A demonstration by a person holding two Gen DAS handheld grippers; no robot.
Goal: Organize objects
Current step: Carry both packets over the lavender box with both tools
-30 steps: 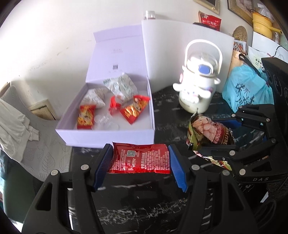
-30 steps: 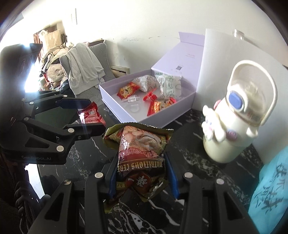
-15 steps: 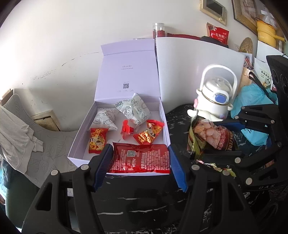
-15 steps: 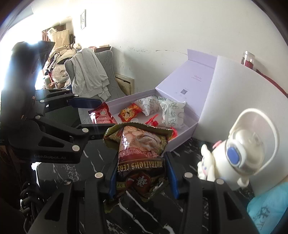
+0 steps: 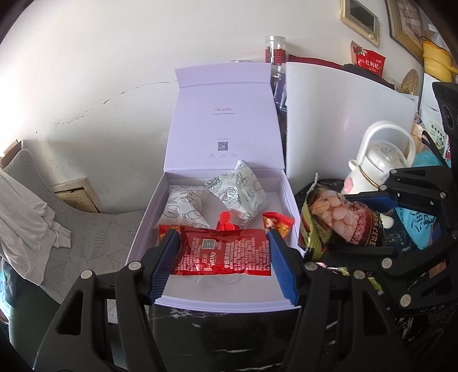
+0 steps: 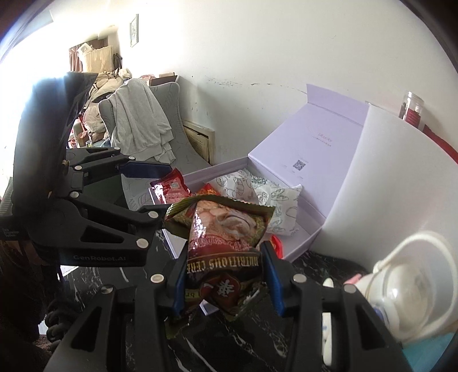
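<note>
Left gripper (image 5: 224, 254) pinching red packet (image 5: 226, 254) over box (image 5: 217, 300); right gripper (image 6: 224, 274) clamping cereal bag (image 6: 226, 243) at 3 o'clock. Next: lower, release inside.

Lived-in home, a cluttered living room by the look of it: grey leaf-print chair (image 6: 160, 120) with a grey garment (image 6: 137, 120) draped over it, against a scuffed white wall (image 5: 114, 71). Framed pictures (image 5: 359, 15) hang on that wall above a black marbled table (image 5: 229, 340). Beyond the chair, piled bedding and clothes (image 6: 100, 85); right of the table's lilac box (image 5: 223, 126), a cartoon flask (image 5: 380, 160) and a red snack bag (image 5: 369, 61).
</note>
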